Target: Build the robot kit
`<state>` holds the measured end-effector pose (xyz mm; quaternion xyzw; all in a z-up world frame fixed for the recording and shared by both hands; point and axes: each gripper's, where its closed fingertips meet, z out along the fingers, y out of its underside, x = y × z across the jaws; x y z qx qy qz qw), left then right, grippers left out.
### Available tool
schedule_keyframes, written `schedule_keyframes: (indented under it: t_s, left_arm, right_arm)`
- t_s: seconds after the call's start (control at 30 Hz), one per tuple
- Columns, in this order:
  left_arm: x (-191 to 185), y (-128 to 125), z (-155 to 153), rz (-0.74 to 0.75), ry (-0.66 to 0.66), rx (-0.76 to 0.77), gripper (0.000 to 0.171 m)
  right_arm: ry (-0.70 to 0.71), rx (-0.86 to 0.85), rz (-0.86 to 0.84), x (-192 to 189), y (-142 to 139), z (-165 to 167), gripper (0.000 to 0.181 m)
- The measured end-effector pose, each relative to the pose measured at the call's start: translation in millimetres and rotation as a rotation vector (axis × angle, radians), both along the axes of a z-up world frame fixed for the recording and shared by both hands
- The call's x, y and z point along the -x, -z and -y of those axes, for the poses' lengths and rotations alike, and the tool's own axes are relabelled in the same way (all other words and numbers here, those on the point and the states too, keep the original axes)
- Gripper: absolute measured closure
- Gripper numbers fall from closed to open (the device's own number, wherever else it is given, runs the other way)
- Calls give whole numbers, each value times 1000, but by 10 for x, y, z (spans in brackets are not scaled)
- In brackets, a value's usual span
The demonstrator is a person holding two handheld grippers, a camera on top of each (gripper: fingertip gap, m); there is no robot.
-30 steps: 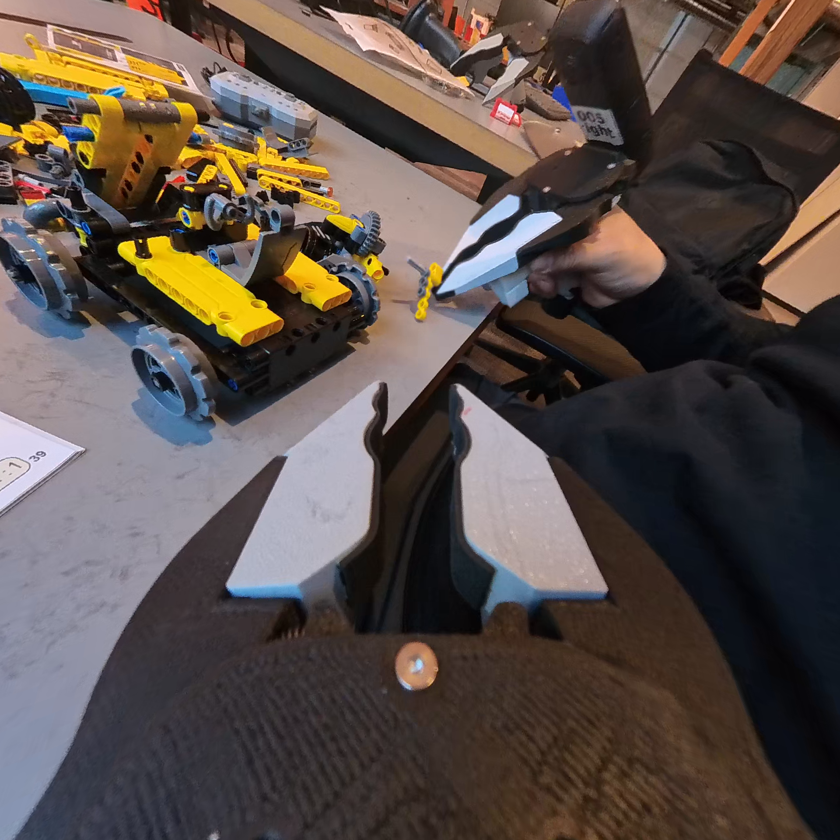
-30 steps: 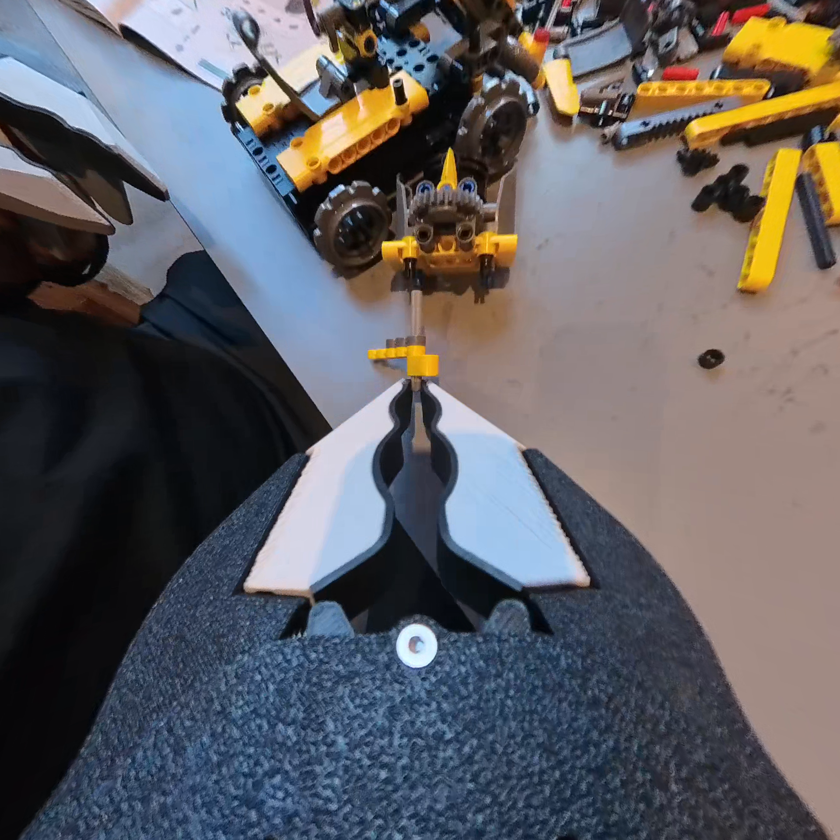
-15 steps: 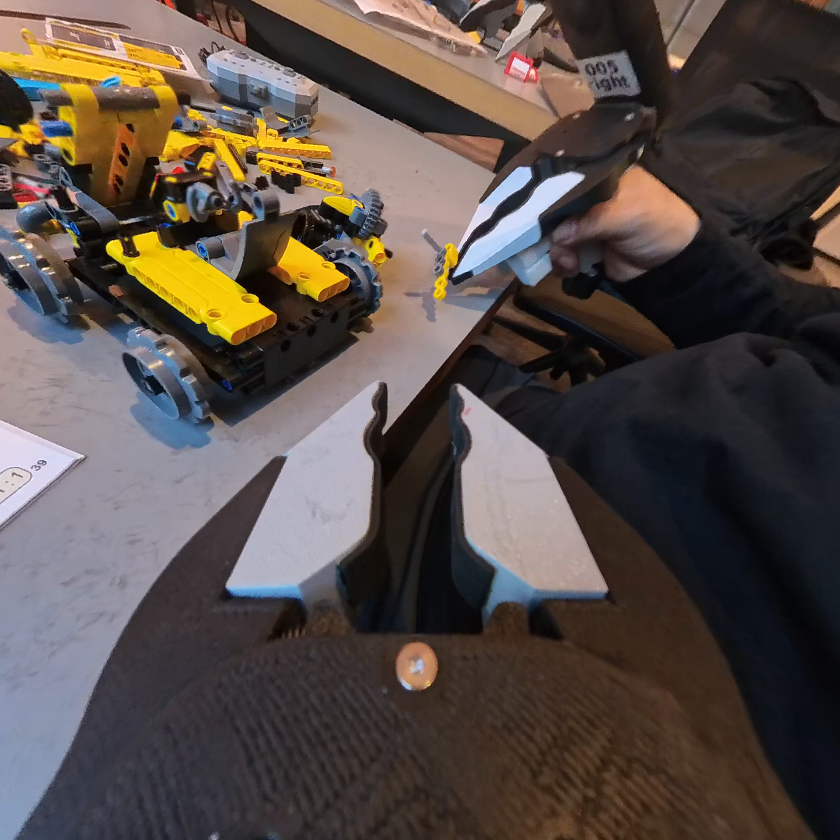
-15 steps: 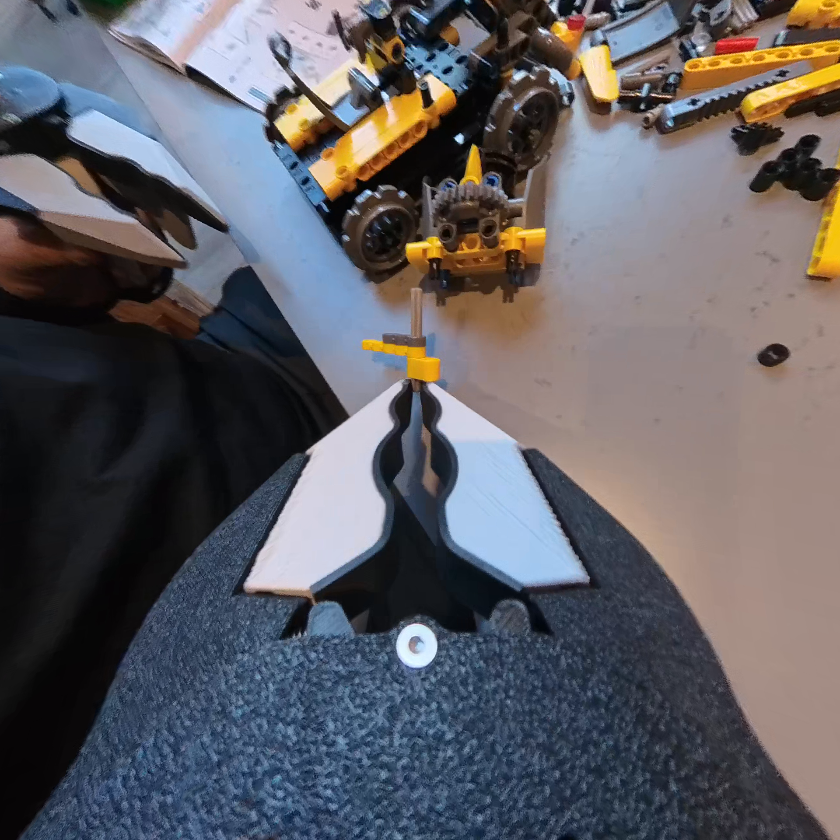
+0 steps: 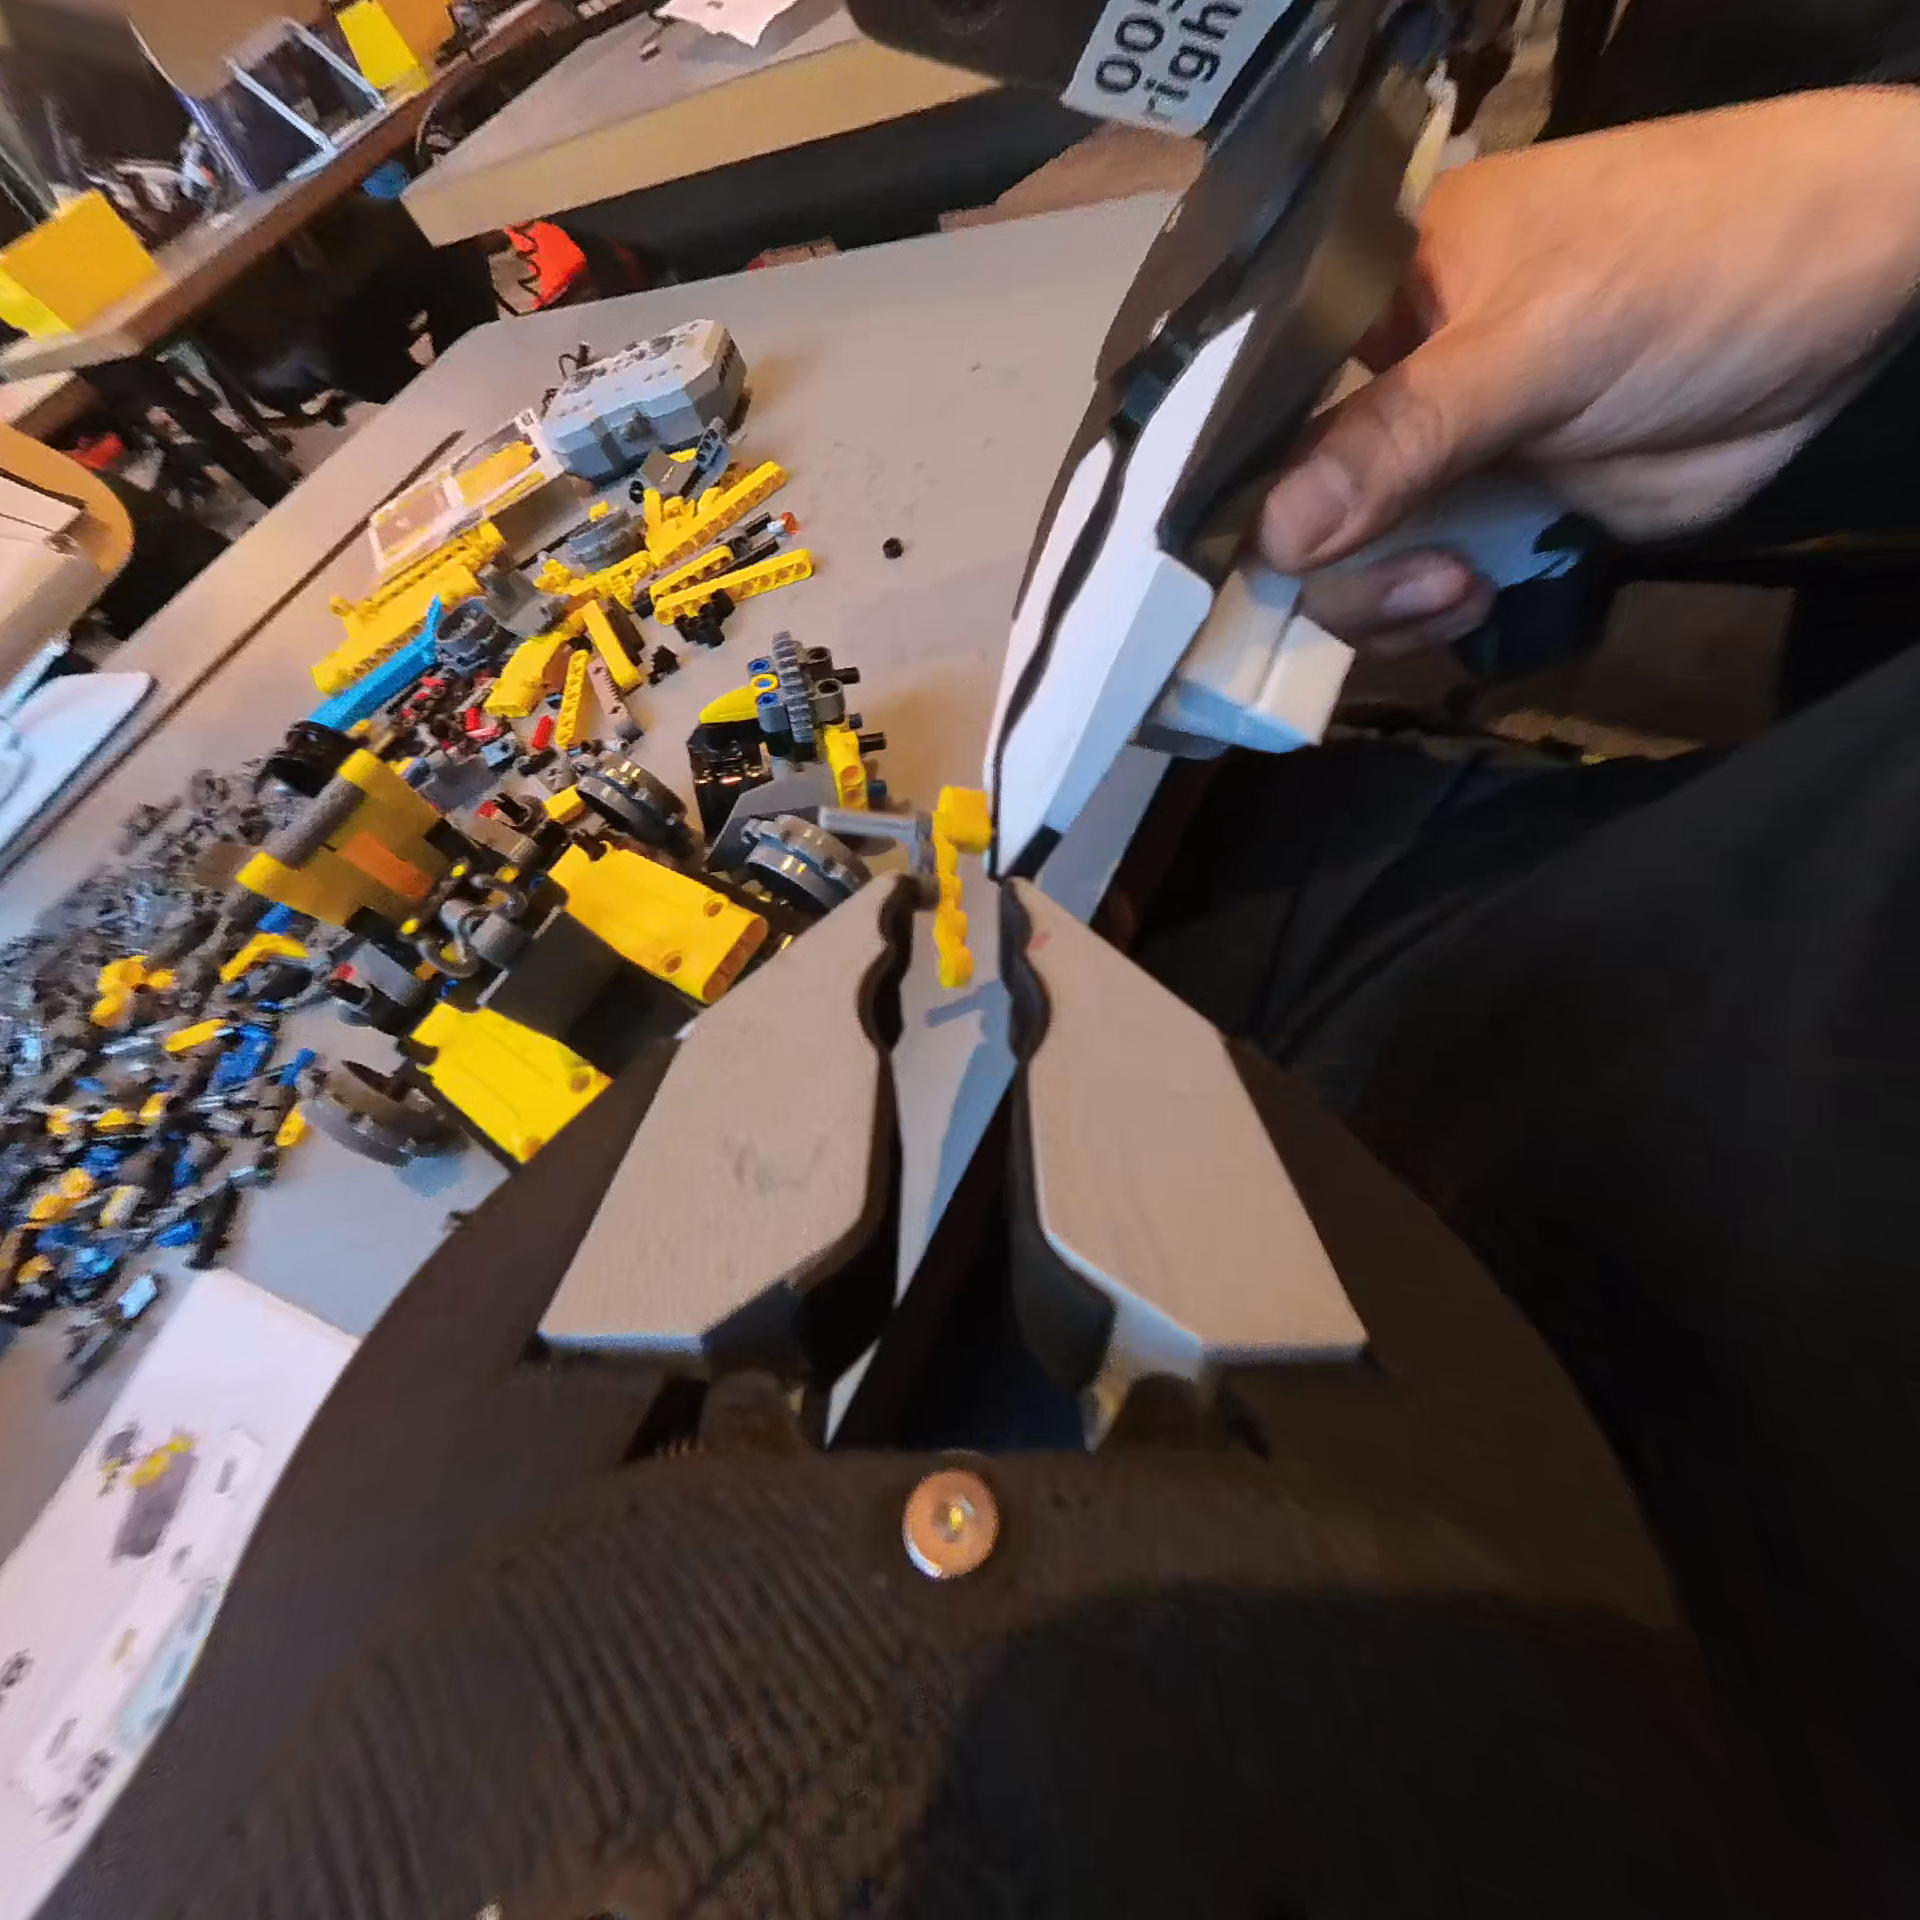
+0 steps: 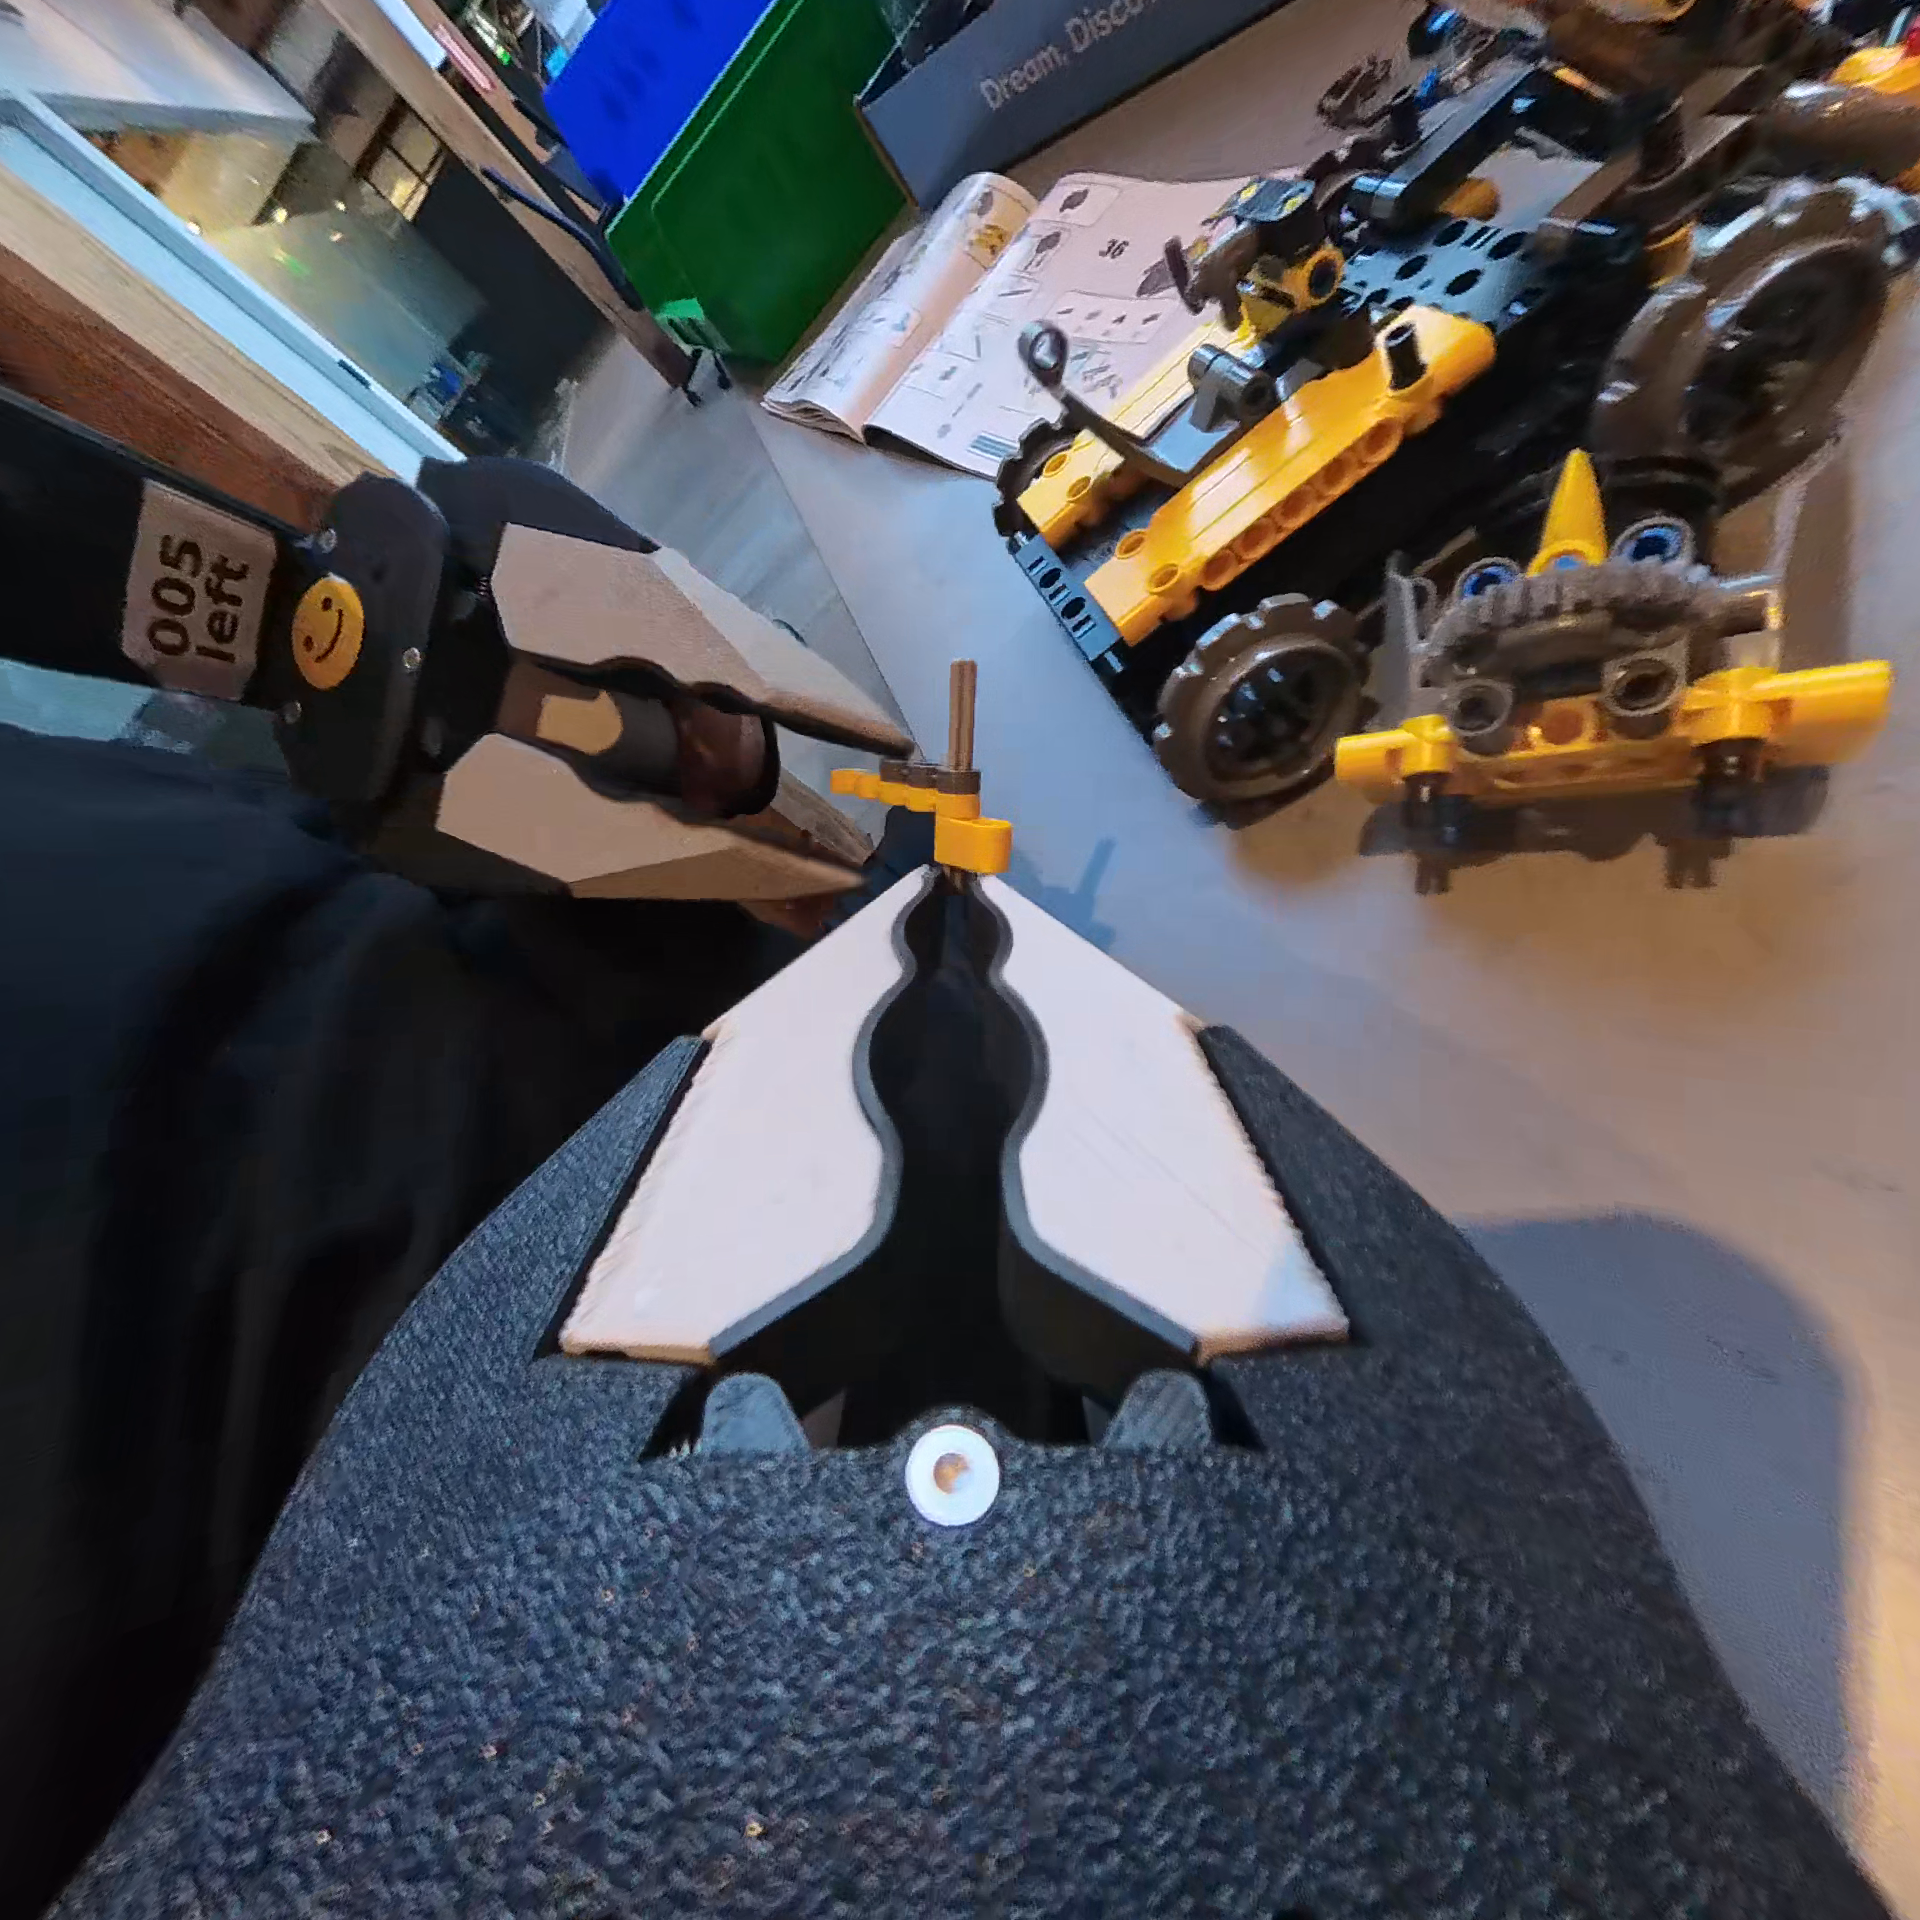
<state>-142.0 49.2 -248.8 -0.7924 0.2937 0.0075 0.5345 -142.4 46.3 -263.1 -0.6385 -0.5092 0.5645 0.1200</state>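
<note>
My right gripper is shut on a small brick piece: a grey axle with a yellow connector and a short yellow arm. It holds the piece in the air over the table's near edge. My left gripper is open, and its jaws stand on either side of the yellow arm without closing on it. In the right wrist view the left gripper comes in from the left, with its upper fingertip at the arm's end. In the left wrist view the right gripper comes down from the upper right, held by a hand.
A yellow and black brick vehicle stands on the grey table. A gear sub-assembly sits beside it. Loose bricks, a grey battery box and an instruction booklet lie beyond. A dark sleeve is close on the right. Only a small space, under 4 cm, lies between the two pairs of fingers.
My right gripper has lifted the small piece away from the gear sub-assembly and brought it towards the table edge. My left gripper has swung up to it, so its open jaws now flank the yellow arm.
</note>
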Motion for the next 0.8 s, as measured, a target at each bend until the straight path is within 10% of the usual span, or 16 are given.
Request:
schedule_keyframes:
  t_s: [0.3, 0.8]
  left_arm:
    - [19, 53, -7, -100, 101, 52, 166]
    - [-130, -364, 322, 552, 554, 149, 166]
  right_arm:
    - [-43, -7, -8, -46, 35, 59, 178]
    - [-234, -461, -403, -217, -544, 195, 139]
